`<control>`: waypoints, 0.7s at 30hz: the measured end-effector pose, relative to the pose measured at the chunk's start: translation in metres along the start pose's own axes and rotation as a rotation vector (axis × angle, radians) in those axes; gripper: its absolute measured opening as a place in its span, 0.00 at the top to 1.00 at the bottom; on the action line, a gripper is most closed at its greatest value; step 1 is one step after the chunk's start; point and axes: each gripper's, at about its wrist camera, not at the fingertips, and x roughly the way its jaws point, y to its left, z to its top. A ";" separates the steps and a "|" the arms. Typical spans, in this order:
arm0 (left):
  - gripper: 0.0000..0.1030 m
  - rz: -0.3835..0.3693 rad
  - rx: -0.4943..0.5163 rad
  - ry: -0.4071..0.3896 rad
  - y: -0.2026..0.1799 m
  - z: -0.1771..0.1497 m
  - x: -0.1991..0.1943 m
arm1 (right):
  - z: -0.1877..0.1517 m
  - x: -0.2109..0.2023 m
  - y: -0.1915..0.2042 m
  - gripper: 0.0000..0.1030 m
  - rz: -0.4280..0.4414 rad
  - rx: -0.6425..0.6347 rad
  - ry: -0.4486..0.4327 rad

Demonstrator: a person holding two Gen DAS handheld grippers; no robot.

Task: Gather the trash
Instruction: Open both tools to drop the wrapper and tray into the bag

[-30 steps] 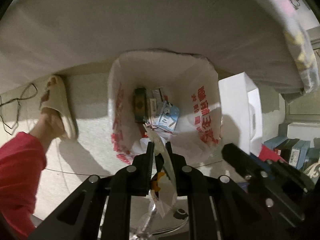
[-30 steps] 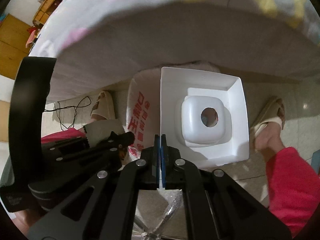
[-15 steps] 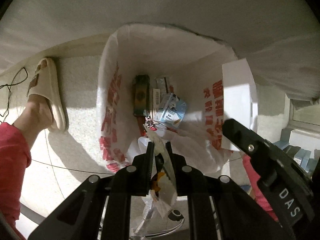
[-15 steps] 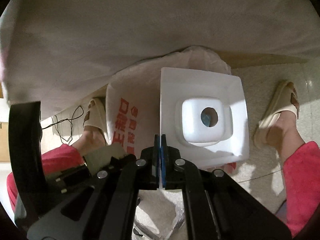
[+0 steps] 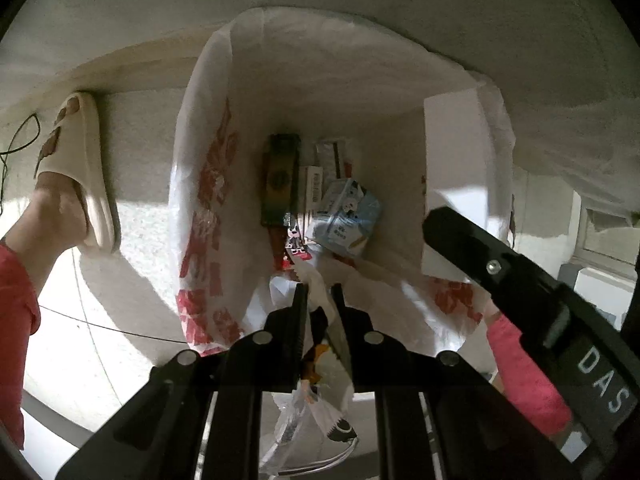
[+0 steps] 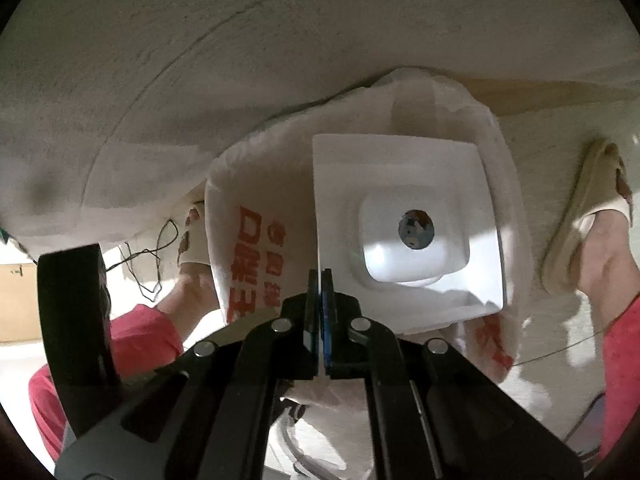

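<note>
A white plastic trash bag (image 5: 208, 184) with red print stands open on the floor; it also shows in the right wrist view (image 6: 256, 240). Inside lie a green packet (image 5: 280, 176), a blue-and-white carton (image 5: 348, 216) and other wrappers. My left gripper (image 5: 319, 294) is shut on a crumpled clear-and-white snack wrapper (image 5: 320, 360), held over the bag's near rim. My right gripper (image 6: 321, 276) is shut on the edge of a white box with a moulded insert (image 6: 408, 224), held inside the bag's mouth; the box shows at the bag's right side in the left wrist view (image 5: 456, 160).
A bed with a pale cover (image 5: 320, 8) overhangs the bag. The person's feet in beige slippers (image 5: 80, 168) (image 6: 588, 216) stand on either side on the light floor. A black cable (image 6: 152, 256) lies at the left.
Both grippers have moved closer to the bag and lower. The white box has gone from beside the bag to inside its mouth. The wrapper stays gripped.
</note>
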 end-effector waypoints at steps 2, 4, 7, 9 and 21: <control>0.87 -0.007 -0.004 0.003 0.001 0.002 0.001 | 0.002 0.003 0.000 0.98 0.002 0.002 0.004; 0.87 -0.014 -0.014 0.005 0.002 0.004 0.001 | 0.003 0.005 -0.001 0.98 0.008 0.008 0.010; 0.83 -0.014 -0.020 0.018 0.003 0.008 0.004 | 0.003 0.009 -0.004 0.97 0.016 0.017 0.027; 0.48 -0.009 -0.041 0.026 0.005 0.009 0.006 | 0.001 0.011 -0.007 0.89 -0.001 0.021 0.039; 0.34 0.049 -0.081 0.012 0.016 0.010 -0.003 | 0.000 -0.004 -0.024 0.57 -0.081 0.040 0.016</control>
